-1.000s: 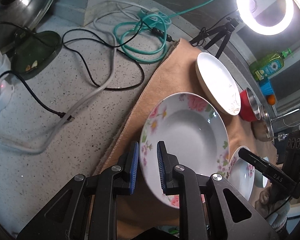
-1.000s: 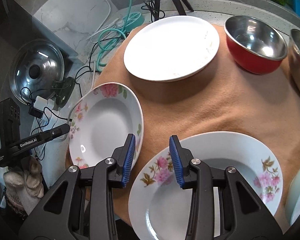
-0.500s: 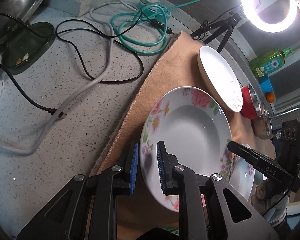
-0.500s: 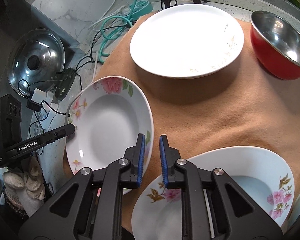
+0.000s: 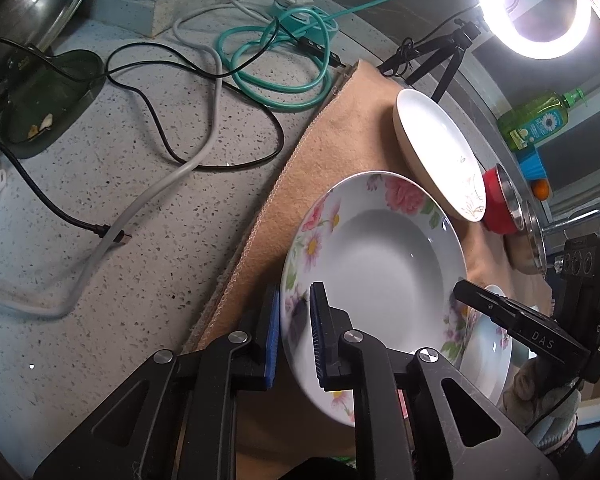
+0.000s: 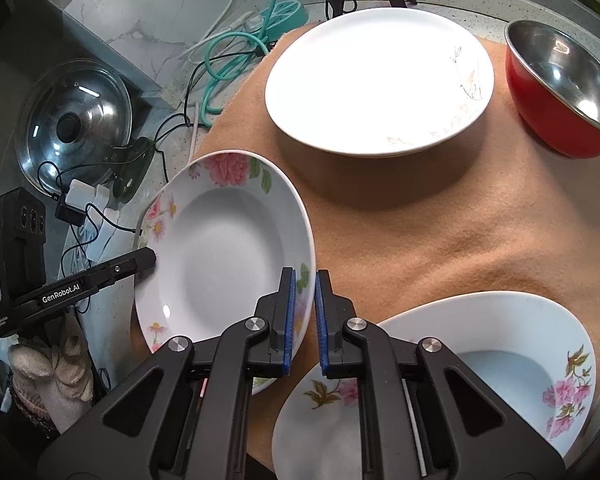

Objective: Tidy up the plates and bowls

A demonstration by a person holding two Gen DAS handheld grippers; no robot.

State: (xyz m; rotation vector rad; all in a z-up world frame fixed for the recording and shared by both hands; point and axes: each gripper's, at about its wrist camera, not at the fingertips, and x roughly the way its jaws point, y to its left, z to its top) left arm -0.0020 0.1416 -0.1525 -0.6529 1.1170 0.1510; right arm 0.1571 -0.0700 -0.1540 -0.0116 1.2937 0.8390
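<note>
A deep plate with pink flowers (image 5: 380, 272) (image 6: 228, 256) is held at a tilt over the brown cloth (image 6: 440, 220). My left gripper (image 5: 294, 300) is shut on its left rim, jaws still tightening; in the right wrist view the left gripper (image 6: 146, 259) shows at that edge. My right gripper (image 6: 305, 280) is closing onto the opposite rim, pads pressing it, and the right gripper (image 5: 460, 292) also shows in the left wrist view. A second floral plate (image 6: 480, 340) lies below right. A white plate (image 6: 380, 76) and a red bowl (image 6: 560, 84) sit farther back.
Loose cables (image 5: 204, 100) and a teal cord lie on the speckled counter left of the cloth. A pot lid (image 6: 72, 120) leans at the far left. A ring light (image 5: 536, 8), a green soap bottle (image 5: 536, 124) and a steel bowl (image 5: 532, 240) stand behind.
My right gripper moved left from over the second floral plate and shut on the right rim of the first. The left gripper kept its hold on the left rim.
</note>
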